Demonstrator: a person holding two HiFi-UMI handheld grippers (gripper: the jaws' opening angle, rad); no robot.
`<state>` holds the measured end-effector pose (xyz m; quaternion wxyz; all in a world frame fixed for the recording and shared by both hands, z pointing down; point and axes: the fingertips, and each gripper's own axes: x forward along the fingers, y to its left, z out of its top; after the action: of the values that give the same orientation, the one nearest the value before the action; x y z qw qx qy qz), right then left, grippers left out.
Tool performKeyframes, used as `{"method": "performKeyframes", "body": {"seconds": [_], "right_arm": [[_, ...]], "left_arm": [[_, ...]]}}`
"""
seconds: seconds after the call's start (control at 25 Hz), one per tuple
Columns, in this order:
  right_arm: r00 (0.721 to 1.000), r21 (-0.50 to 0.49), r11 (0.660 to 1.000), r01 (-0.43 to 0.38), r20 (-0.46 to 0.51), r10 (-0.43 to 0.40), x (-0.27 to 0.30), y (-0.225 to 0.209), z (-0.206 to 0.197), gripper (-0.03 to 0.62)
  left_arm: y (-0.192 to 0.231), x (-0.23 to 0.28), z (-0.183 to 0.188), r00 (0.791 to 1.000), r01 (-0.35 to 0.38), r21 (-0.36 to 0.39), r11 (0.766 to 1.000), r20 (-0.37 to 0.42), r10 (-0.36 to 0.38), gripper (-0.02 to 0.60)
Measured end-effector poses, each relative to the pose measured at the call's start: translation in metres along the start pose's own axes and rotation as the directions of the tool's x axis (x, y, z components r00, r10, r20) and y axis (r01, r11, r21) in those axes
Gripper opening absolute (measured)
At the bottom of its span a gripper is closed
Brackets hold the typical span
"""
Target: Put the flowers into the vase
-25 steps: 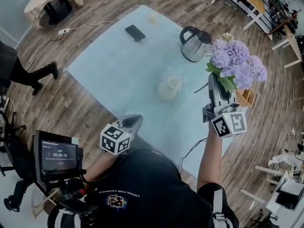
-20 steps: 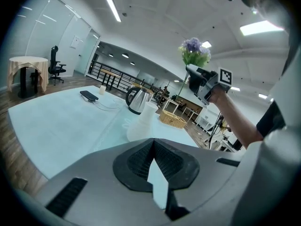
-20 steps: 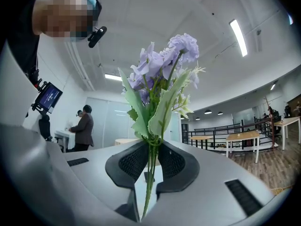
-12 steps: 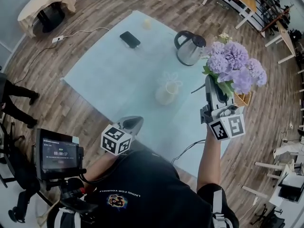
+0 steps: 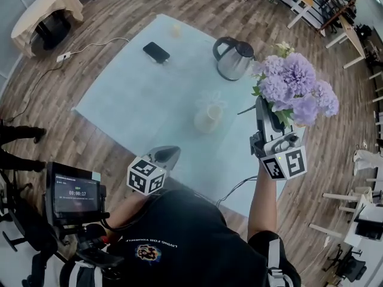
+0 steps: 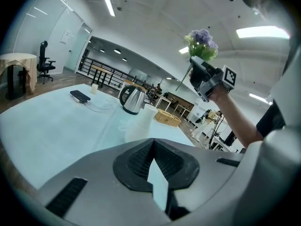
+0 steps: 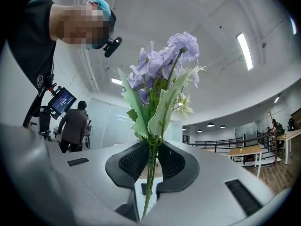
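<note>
Right gripper (image 7: pixel 151 163): jaws narrow, pads pinching the green stems of the flowers (image 7: pixel 160 74). The stems run down between the pads and past them toward the camera. Leaves sit just above the jaw tips, the purple blooms higher still. In the head view the right gripper (image 5: pixel 264 107) is raised, with its marker cube nearest the person. The flowers (image 5: pixel 293 88) stand up beyond the tips, clear of the table (image 5: pixel 131 106).

Vase (image 5: pixel 209 117): white, upright on the table, below and to the left of the right gripper's tips. It is well apart from the bunch, and no stem is in it.

Left gripper (image 6: pixel 154 160): pads meet at the tips with nothing between them. Only a thin wedge of table shows through behind the meeting point. In the head view the left gripper (image 5: pixel 169 153) is held low, near the person's body, at the table's near edge. The vase (image 6: pixel 141 121) stands straight ahead of its tips, apart from them.

Beyond the vase, as seen from the left gripper:
- a steel kettle (image 6: pixel 131 100)
- a wicker basket (image 6: pixel 168 118), to the right of the kettle
- a dark phone (image 6: pixel 80 96), to the left and farther off
- a small cup (image 6: pixel 94 86), behind the phone
</note>
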<state>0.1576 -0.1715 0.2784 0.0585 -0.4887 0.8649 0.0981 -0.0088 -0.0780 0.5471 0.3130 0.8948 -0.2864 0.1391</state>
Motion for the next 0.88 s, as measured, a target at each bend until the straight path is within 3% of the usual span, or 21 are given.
{"method": "performKeyframes", "body": {"seconds": [0.88], "right_arm": [[1.0, -0.006, 1.0, 0.021, 0.022, -0.021, -0.017, 0.018, 0.008, 0.064]], "left_arm": [[-0.002, 0.0, 0.004, 0.999, 0.046, 0.024, 0.999, -0.009, -0.046, 0.008]]}}
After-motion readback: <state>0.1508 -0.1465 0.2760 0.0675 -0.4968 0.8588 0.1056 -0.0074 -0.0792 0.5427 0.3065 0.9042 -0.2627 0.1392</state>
